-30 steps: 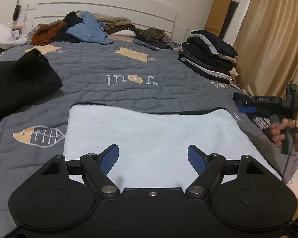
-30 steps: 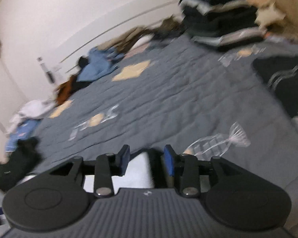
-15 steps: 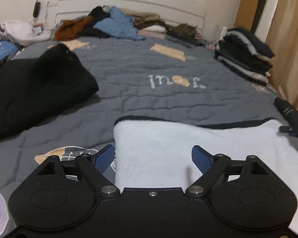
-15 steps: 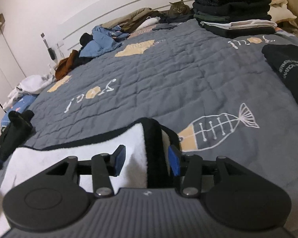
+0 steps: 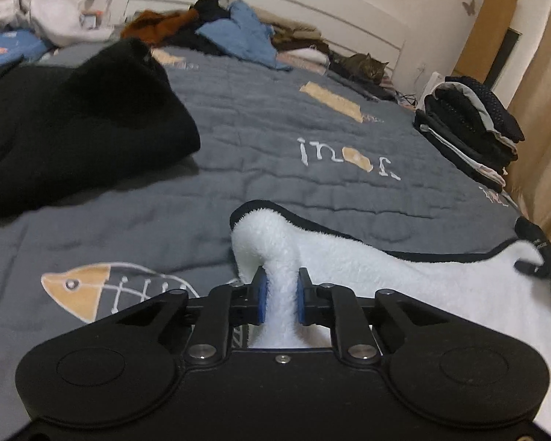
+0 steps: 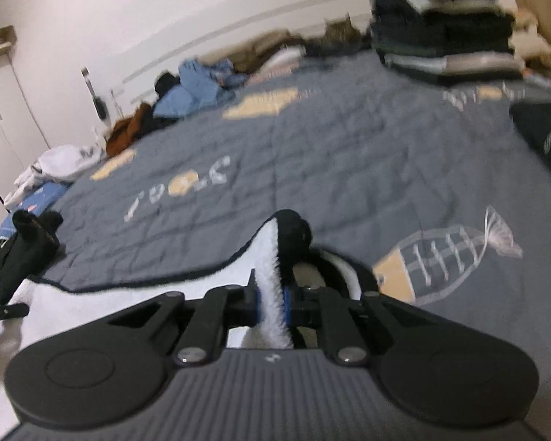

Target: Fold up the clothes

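Fleece (image 5: 404, 279) is spread on the bed (image 5: 275, 154), its near corners bunched up and pinched, one by the left claw (image 5: 278, 299) and one by the right claw (image 6: 272, 303), both jaws closing on fabric.

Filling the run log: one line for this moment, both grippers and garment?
left gripper: closing on white fleece garment corner | right gripper: closing on its other corner | garment: on grey quilt, corners bunched
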